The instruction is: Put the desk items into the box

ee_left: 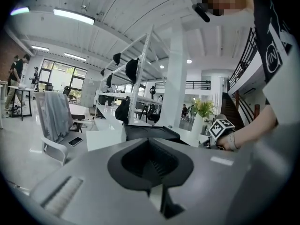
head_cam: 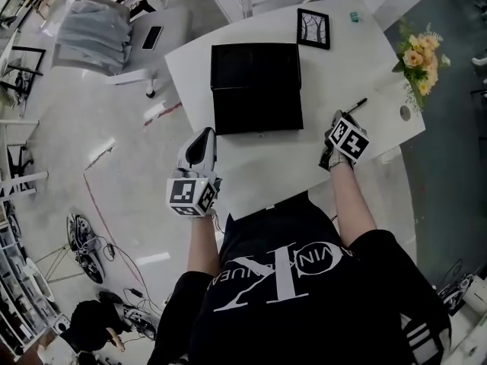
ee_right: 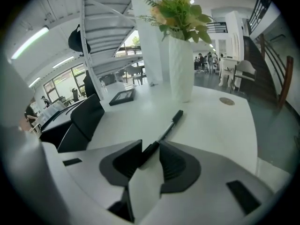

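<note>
right fingers (ee_right: pixel 177 165) clamped on the pen (ee_right: pixel 169 125) end, pen lying ahead on desk (ee_right: pixel 211 125), left fingers (ee_left: pixel 138 162) together, empty, box (ee_left: pixel 151 132) ahead

At the right edge of the white counter (head_cam: pixel 251 173), the black pen (head_cam: pixel 356 105) shows only its far half from above; its near end is hidden under the right tool (head_cam: pixel 339 120). Whether the jaws press it or merely flank it cannot be told. The black box (head_cam: pixel 256 90) is too dark inside to show contents. A small teal object (head_cam: pixel 354 17) at the far edge is too small to identify. The white ribbed vase (ee_right: pixel 182 64) hides beneath its yellow flowers (head_cam: pixel 418 55) in the head view. The counter's near edge disappears behind the person's black shirt (head_cam: pixel 289 280).
</note>
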### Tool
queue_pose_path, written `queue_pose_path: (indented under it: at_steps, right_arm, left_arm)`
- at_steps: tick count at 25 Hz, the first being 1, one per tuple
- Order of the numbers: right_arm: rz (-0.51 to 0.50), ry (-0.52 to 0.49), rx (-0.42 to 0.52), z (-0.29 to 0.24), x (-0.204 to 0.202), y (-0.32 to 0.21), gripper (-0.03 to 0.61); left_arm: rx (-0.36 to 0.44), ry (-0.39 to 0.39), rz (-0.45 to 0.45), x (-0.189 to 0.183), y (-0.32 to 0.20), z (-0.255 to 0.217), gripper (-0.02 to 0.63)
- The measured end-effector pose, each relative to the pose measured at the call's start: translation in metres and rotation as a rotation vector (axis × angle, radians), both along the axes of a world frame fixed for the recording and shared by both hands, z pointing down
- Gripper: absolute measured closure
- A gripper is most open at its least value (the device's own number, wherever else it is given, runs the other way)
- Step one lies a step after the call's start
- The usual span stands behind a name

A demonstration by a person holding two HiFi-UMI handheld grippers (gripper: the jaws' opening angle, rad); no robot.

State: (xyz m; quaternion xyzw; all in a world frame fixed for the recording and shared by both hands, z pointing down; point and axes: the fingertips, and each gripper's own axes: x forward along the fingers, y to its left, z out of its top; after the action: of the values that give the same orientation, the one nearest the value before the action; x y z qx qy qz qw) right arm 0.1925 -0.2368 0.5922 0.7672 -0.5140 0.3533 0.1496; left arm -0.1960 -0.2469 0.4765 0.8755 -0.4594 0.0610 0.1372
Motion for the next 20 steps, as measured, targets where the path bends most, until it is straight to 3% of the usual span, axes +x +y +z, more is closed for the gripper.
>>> queue_pose_path:
  at_steps: [8, 20]
  right_arm:
    - [0.036, 0.017, -0.008, 0.0004, 0.0044, 0.0007, 0.488]
    - [-0.075, -0.074, 0.011, 0.0007, -0.0053, -0.0041, 0.528]
  left_arm:
    - [-0.009, 0.006, 0.032, -0.0024, -0.0079, 0.0037, 0.603]
    - [-0.018, 0.013, 0.038, 0.0008, -0.0088, 0.0070, 0.603]
